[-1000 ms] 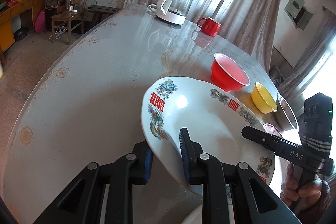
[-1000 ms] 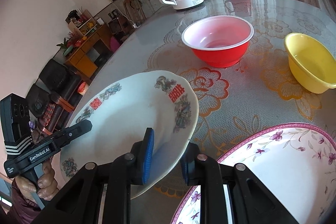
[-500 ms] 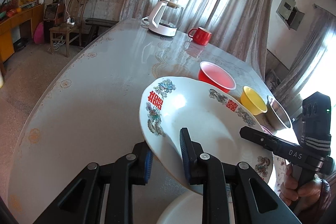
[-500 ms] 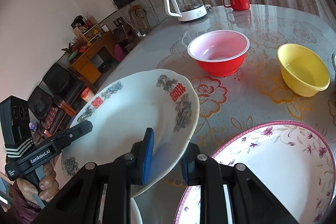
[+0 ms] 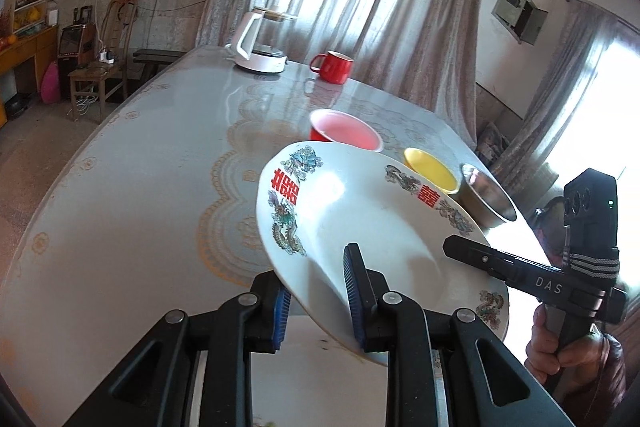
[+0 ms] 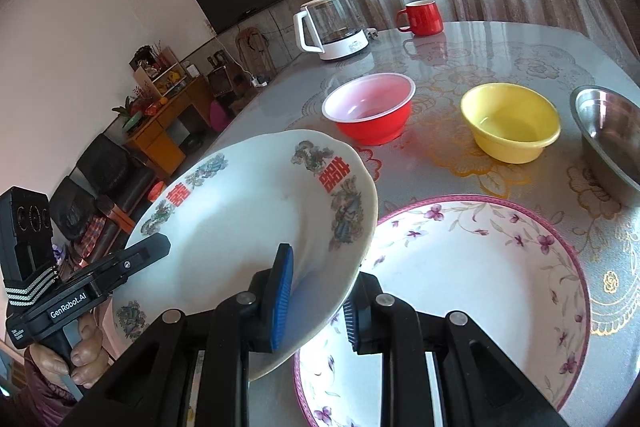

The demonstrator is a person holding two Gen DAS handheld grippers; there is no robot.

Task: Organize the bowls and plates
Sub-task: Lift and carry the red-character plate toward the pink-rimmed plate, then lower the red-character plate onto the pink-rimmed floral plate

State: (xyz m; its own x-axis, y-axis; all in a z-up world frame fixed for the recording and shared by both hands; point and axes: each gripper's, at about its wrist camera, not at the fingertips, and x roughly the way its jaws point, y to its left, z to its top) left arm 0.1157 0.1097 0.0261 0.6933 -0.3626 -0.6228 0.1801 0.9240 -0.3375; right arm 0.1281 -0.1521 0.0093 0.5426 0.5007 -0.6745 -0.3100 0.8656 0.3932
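Observation:
A white plate with red characters and dragon prints [image 5: 372,227] is held tilted in the air above the table. My left gripper [image 5: 318,297] is shut on its near rim. My right gripper [image 6: 314,297] is shut on the opposite rim of the same plate [image 6: 240,227]. Each gripper shows in the other's view, the right one [image 5: 520,271] and the left one [image 6: 92,291]. A larger plate with purple flowers [image 6: 480,267] lies flat on the table just right of and below the held plate.
A red bowl [image 6: 370,107], a yellow bowl [image 6: 510,121] and a steel bowl [image 6: 612,131] stand in a row beyond the plates. A glass kettle [image 6: 332,27] and a red mug [image 6: 420,19] stand at the table's far end. Another white dish [image 5: 320,367] lies under the held plate.
Both grippers have lifted the dragon plate higher above the table, keeping their grip. The bowls and the flowered plate have not moved.

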